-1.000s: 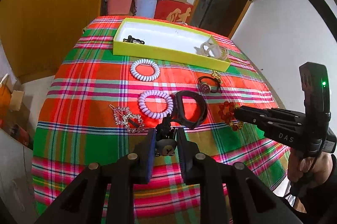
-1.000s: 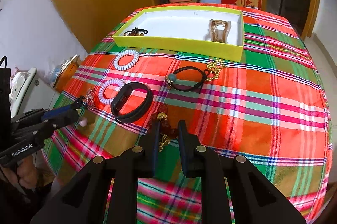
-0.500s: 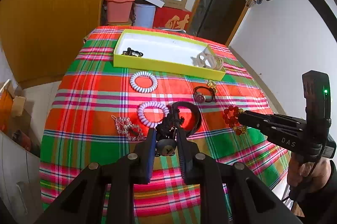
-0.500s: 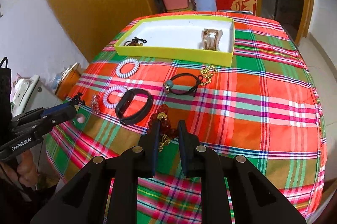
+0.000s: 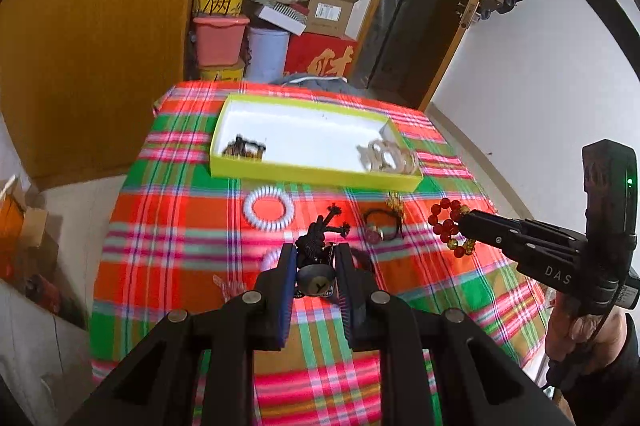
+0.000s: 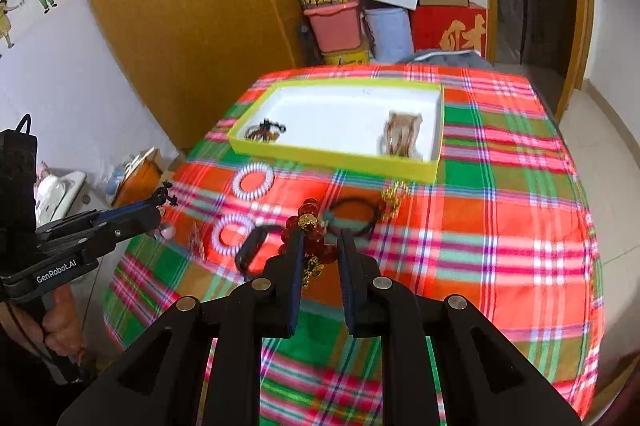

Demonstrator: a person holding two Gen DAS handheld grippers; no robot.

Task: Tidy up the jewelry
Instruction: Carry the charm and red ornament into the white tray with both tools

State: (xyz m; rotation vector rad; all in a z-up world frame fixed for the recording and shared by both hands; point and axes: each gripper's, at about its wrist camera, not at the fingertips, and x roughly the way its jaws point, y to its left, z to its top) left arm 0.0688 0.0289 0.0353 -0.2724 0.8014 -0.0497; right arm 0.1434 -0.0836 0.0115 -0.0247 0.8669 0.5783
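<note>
My left gripper (image 5: 316, 262) is shut on a black braided cord bracelet (image 5: 318, 232) with a grey bead, held up above the plaid tablecloth (image 5: 192, 226). My right gripper (image 6: 320, 246) is shut on a red bead bracelet (image 6: 308, 226) with gold charms, which hangs clear of the cloth; it also shows as the red bead bracelet (image 5: 446, 224) in the left wrist view. A yellow tray (image 5: 316, 175) with a white floor lies at the far side of the table. It holds a dark piece (image 5: 244, 148) at its left end and a clear hair claw (image 5: 386, 156) at its right end.
Two white spiral hair ties (image 6: 253, 180) (image 6: 232, 234), a black band (image 6: 248, 252), a black hair tie (image 6: 352, 216), a gold chain (image 6: 394, 198) and a rhinestone clip (image 6: 196, 238) lie on the cloth. Buckets and boxes (image 6: 384, 6) stand behind the table, with a wooden wardrobe (image 6: 180, 6) at the left.
Both grippers have risen, each still shut on its bracelet. The red beads have come up off the cloth. The table now looks smaller and farther away.
</note>
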